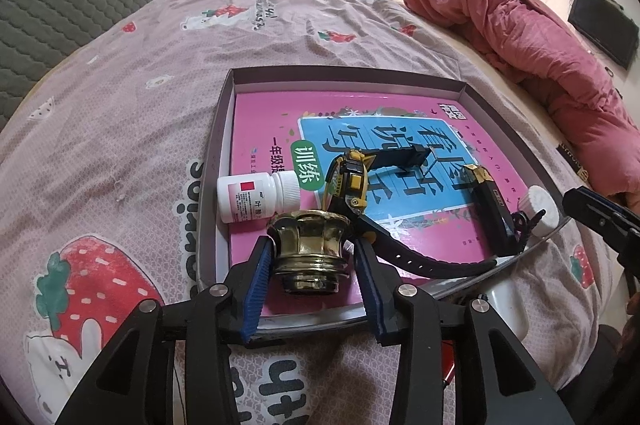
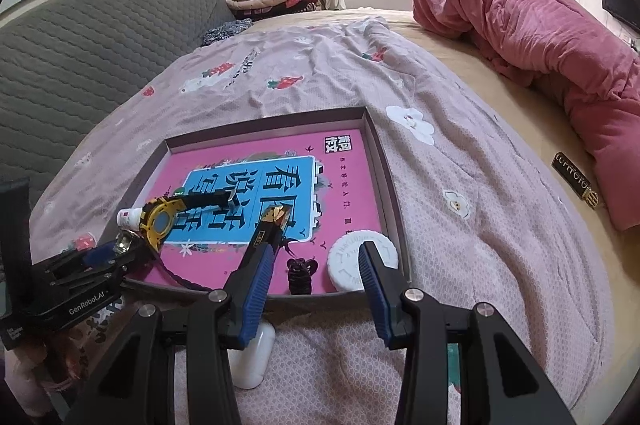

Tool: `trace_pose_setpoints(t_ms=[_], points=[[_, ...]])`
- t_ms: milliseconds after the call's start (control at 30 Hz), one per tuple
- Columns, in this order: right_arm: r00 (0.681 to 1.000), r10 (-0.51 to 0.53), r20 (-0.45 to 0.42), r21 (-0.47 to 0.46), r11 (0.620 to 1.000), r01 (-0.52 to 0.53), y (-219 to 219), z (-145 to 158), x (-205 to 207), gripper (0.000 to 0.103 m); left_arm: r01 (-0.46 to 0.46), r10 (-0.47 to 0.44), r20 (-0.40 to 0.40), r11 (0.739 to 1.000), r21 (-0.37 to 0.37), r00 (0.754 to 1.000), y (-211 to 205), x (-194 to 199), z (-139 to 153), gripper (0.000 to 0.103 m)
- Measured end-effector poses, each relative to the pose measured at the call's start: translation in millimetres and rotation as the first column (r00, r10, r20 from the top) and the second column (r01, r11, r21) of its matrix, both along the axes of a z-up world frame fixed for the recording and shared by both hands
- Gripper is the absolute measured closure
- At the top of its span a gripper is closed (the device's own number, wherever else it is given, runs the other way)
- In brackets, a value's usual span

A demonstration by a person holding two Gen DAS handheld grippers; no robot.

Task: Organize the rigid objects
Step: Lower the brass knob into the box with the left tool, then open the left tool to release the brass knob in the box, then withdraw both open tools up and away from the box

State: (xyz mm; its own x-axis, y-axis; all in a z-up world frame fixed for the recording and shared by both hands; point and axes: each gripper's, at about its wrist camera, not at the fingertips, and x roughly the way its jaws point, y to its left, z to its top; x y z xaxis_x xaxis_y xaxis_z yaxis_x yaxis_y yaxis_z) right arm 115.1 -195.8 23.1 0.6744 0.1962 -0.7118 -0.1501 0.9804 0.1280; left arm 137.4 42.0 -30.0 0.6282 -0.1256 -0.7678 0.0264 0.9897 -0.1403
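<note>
A shallow grey tray [image 1: 224, 129] lies on the bed with a pink book [image 1: 264, 117] inside it. My left gripper [image 1: 310, 245] is over the tray's near edge. A brass crown-shaped cap [image 1: 310, 253] stands on the book between its blue pads. The left pad [image 1: 260, 277] is against the cap and the right pad stands a little off it, so the jaws are open. My right gripper [image 2: 316, 265] hangs open over the tray's [image 2: 394, 193] near right corner. A dark knotted charm [image 2: 300, 275] and a white round lid [image 2: 352, 259] lie between its fingers, neither of them gripped.
In the tray also lie a white pill bottle [image 1: 256, 199] on its side, a yellow-and-black watch [image 1: 348, 185] and a black-and-gold bar [image 1: 490, 201]. A white bottle [image 2: 256, 357] lies on the sheet outside the near edge. A rolled pink quilt [image 2: 540, 37] fills the right, and a grey headboard [image 2: 80, 57] the left.
</note>
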Motion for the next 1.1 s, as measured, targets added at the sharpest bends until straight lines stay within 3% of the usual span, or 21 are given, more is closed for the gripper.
trace_pose_setpoints(t_ms=[200, 633, 700, 1100], points=[[1.0, 0.007, 0.002, -0.012, 1.0, -0.007, 4, 2, -2, 0.059, 0.003, -0.003, 0.009, 1.0, -0.007, 1.0, 0, -3, 4, 0.047], [1.0, 0.006, 0.023, -0.017, 1.0, -0.006, 2, 14, -8, 0.058, -0.016, 0.017, 0.032, 1.0, -0.021, 0.999, 4, -7, 10, 0.042], [1.0, 0.005, 0.023, -0.016, 1.0, -0.005, 1, 16, -9, 0.058, -0.017, 0.018, 0.048, 1.0, -0.024, 0.999, 4, -9, 14, 0.038], [0.999, 0.011, 0.037, -0.012, 1.0, -0.01, -1, 22, -14, 0.054, -0.058, 0.058, 0.185, 0.998, -0.009, 0.981, 11, -37, 43, 0.033]])
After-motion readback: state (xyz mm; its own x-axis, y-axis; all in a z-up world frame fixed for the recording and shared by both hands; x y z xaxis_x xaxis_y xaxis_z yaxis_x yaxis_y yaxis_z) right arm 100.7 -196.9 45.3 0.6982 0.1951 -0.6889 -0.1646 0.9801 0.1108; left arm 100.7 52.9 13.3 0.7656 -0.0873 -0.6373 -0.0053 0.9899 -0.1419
